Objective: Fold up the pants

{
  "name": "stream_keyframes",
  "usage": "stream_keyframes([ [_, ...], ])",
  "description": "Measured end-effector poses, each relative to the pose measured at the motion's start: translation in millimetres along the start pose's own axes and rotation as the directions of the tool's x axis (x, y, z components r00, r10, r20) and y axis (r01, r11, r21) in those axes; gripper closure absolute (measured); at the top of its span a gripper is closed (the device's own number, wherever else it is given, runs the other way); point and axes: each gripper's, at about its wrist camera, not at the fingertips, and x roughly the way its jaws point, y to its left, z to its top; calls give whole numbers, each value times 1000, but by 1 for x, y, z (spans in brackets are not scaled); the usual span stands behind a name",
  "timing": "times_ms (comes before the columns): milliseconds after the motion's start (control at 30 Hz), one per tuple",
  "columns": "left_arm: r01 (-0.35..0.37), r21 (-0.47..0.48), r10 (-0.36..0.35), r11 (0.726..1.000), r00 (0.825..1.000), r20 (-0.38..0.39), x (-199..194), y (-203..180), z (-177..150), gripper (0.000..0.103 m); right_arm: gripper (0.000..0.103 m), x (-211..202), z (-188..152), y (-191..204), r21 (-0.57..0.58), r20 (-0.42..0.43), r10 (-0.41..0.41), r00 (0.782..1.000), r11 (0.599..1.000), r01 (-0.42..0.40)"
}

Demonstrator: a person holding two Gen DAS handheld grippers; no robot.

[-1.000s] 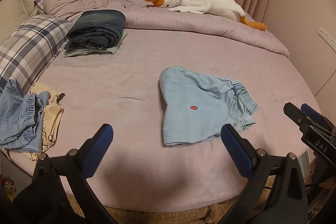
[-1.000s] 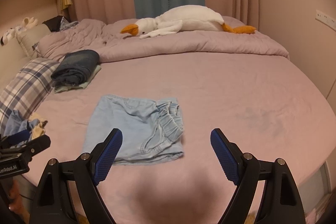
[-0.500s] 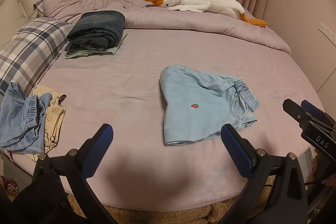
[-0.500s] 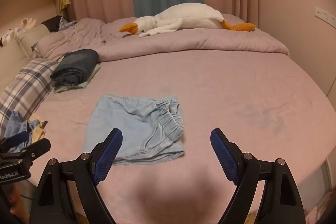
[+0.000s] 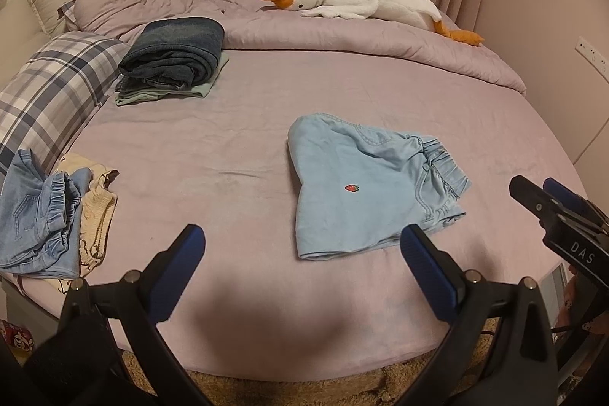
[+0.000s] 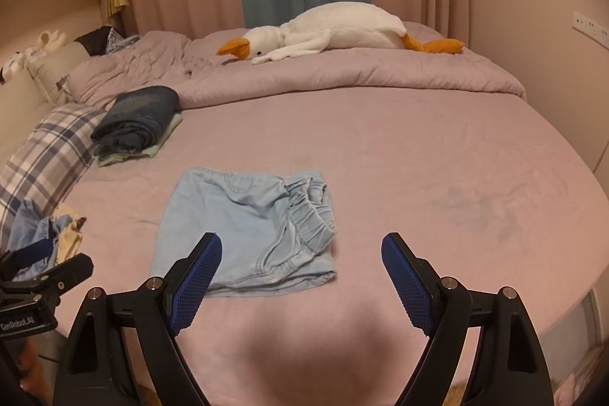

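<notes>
Folded light blue pants point(image 5: 365, 185) point(image 6: 247, 227) with a small strawberry mark lie flat on the pink bed point(image 5: 228, 147), elastic waistband to the right. My left gripper point(image 5: 302, 246) hovers open near the bed's front edge, just short of the pants, nothing between its blue pads. My right gripper point(image 6: 300, 250) is open too, held above the pants' near edge and empty. The right gripper's tips point(image 5: 540, 193) show at the right of the left wrist view; the left gripper point(image 6: 45, 273) shows at the lower left of the right wrist view.
A folded stack of dark jeans point(image 5: 175, 52) over a pale green garment lies at the back left by a plaid pillow point(image 5: 49, 94). Loose blue and cream clothes point(image 5: 49, 215) are heaped at the left edge. A plush goose point(image 5: 361, 2) rests on the rolled duvet.
</notes>
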Motion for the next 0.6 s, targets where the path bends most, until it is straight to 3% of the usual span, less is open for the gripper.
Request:
stream_keyframes([
  [600,2,-3,-2,1000,1000,-6,0,-4,-3,0,17,0,-1,-1,0,-1,2,1000,1000,-2],
])
